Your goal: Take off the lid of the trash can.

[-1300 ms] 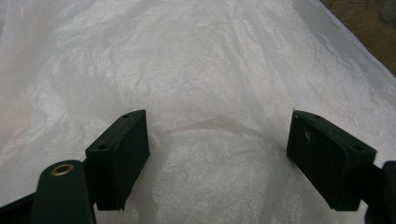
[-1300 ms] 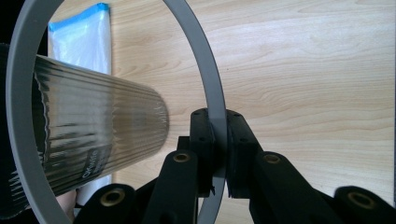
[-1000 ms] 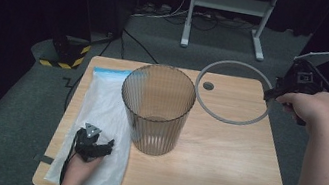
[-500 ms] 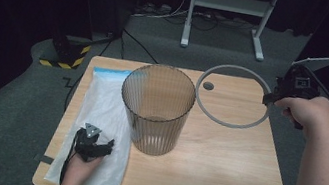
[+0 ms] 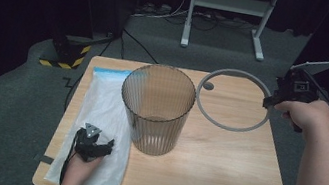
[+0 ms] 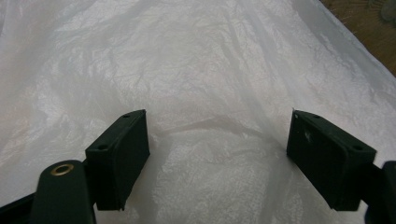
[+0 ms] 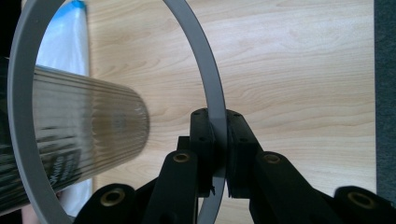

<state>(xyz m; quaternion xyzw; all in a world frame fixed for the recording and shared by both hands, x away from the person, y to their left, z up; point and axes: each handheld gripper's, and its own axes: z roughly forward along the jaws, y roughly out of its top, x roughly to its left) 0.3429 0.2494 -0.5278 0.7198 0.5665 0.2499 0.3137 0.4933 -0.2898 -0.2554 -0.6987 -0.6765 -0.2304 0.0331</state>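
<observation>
Here my right tongs (image 5: 269, 101) pinch the grey ring (image 5: 233, 100) at the frame's right, ready to lift toward the bin (image 5: 156, 107), while my left tongs (image 6: 217, 156), wide, pin the bag (image 6: 196, 70).

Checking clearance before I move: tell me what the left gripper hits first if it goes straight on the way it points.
Probably the white plastic bag: the left gripper points at it with open jaws, close above it.
</observation>
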